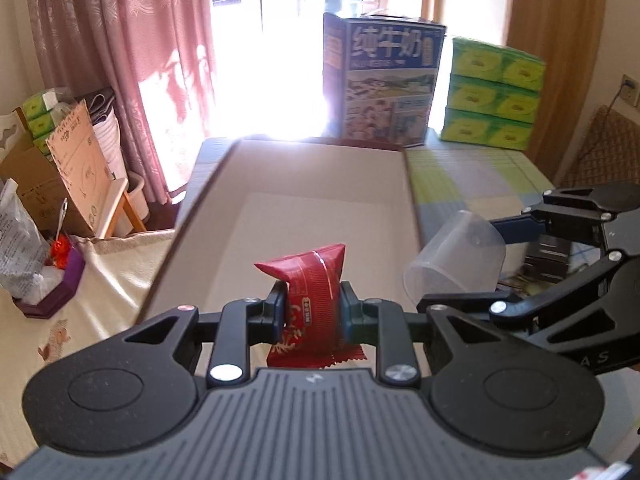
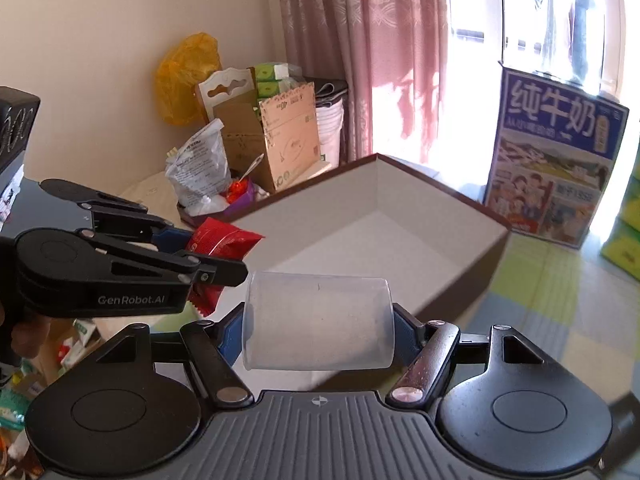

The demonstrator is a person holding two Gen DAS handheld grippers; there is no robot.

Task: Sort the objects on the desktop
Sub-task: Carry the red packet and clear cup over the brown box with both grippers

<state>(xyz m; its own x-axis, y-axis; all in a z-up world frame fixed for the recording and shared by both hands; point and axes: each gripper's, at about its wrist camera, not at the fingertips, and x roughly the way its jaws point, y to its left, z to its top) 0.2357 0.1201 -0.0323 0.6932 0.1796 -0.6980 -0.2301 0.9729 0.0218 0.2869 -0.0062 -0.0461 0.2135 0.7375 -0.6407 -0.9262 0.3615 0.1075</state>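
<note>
My left gripper (image 1: 313,312) is shut on a red snack packet (image 1: 314,288), held upright over the near end of a wide open box (image 1: 320,200) with pale inner walls. From the right wrist view the same packet (image 2: 224,242) shows between the left gripper's (image 2: 192,252) blue pads, at the box's (image 2: 400,236) left rim. My right gripper (image 2: 318,338) is shut on a clear plastic cup (image 2: 318,322) lying sideways between its pads. In the left wrist view that cup (image 1: 456,258) hangs just right of the box's right wall, mouth toward me.
A blue milk carton (image 1: 386,80) and stacked green tissue packs (image 1: 494,94) stand behind the box on a checked tablecloth (image 1: 480,184). Left of the table are cardboard boxes (image 1: 68,160), a plastic bag (image 2: 198,168) and a purple tray (image 1: 52,296). Pink curtains (image 1: 120,40) hang behind.
</note>
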